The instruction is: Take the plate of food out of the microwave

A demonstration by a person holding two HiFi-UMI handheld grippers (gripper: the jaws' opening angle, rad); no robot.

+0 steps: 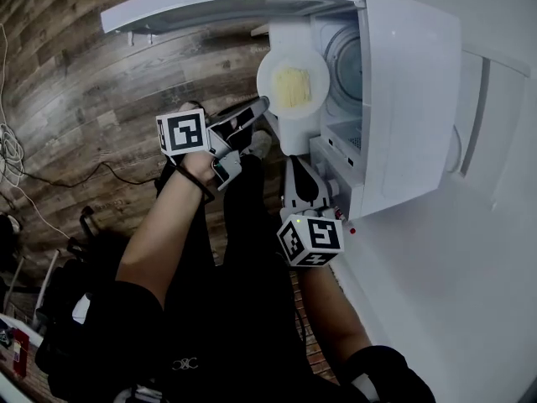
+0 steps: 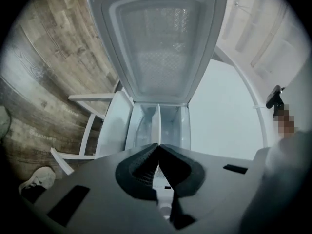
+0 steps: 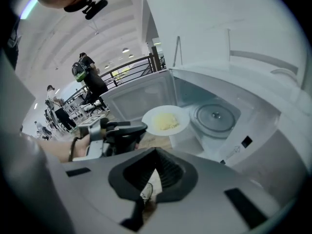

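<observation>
Pinching the plate (image 1: 292, 84) at its rim, left tongs (image 1: 262, 104) hold it beyond shut right tongs (image 3: 155, 151)

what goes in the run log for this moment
plate of food: outside microwave, door open | left claw: shut on plate rim | right claw: shut, empty

White counter (image 1: 436, 309) bearing microwave (image 1: 411, 99), wood floor (image 1: 84, 82), trailing cables (image 1: 10, 147)

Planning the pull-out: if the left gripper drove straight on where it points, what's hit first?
The left gripper is shut on the plate rim. Beyond it the line runs into the open microwave cavity, so probably an inner wall. Depth is unclear.
</observation>
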